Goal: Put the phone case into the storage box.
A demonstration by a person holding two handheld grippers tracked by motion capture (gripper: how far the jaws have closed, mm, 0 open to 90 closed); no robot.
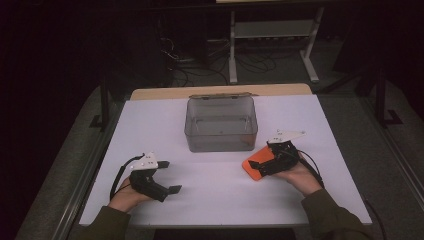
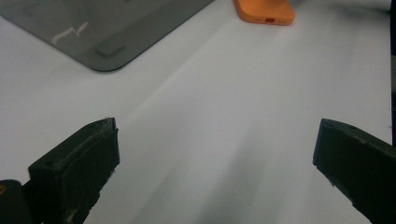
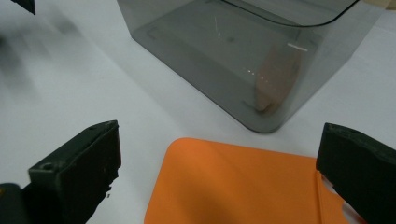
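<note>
Reaching for the orange case (image 1: 256, 164), which lies flat at five o'clock of the grey bin (image 1: 220, 124), the right gripper (image 1: 272, 161) straddles it, jaws wide; closing comes next. Left gripper (image 1: 167, 176) idles wide open. White table (image 1: 210, 195); dark room.

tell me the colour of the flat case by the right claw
Orange, a plain phone case; it shows best in the right gripper view.
</note>
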